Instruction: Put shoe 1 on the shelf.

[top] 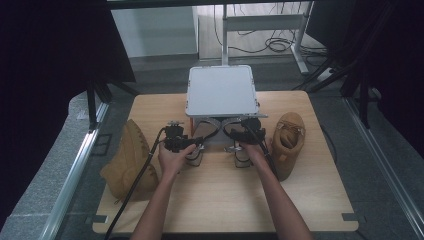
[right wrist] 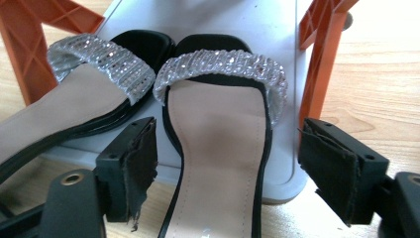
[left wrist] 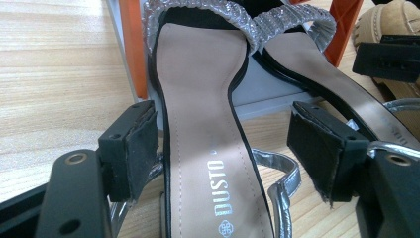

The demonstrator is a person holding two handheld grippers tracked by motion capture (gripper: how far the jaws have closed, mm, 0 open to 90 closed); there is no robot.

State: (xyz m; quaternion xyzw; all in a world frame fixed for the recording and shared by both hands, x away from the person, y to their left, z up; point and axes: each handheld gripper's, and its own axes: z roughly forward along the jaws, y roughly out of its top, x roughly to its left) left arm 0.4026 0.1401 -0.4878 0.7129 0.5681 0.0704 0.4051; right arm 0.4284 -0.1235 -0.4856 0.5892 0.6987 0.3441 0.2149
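A pair of black sandals with glittery silver toe straps lies with the toes on the low grey plate (right wrist: pixel 208 20) of a small rack. My left gripper (left wrist: pixel 223 148) is open, and its jaws straddle the left sandal (left wrist: pixel 198 124) at mid-insole, by the "DUSTO" print. The left pad sits close to the sole's edge; the other pad stands well off. My right gripper (right wrist: pixel 228 168) is open too, its jaws either side of the right sandal (right wrist: pixel 218 139) without touching it. In the high view both grippers (top: pixel 192 146) (top: pixel 239 145) are at the rack's front.
The rack has a grey top (top: pixel 221 90) on orange legs (right wrist: pixel 317 74) at the table's middle back. A tan boot (top: pixel 127 160) lies on its side at the left. Another tan boot (top: pixel 287 142) stands at the right, close to my right forearm. Bare wood lies in front.
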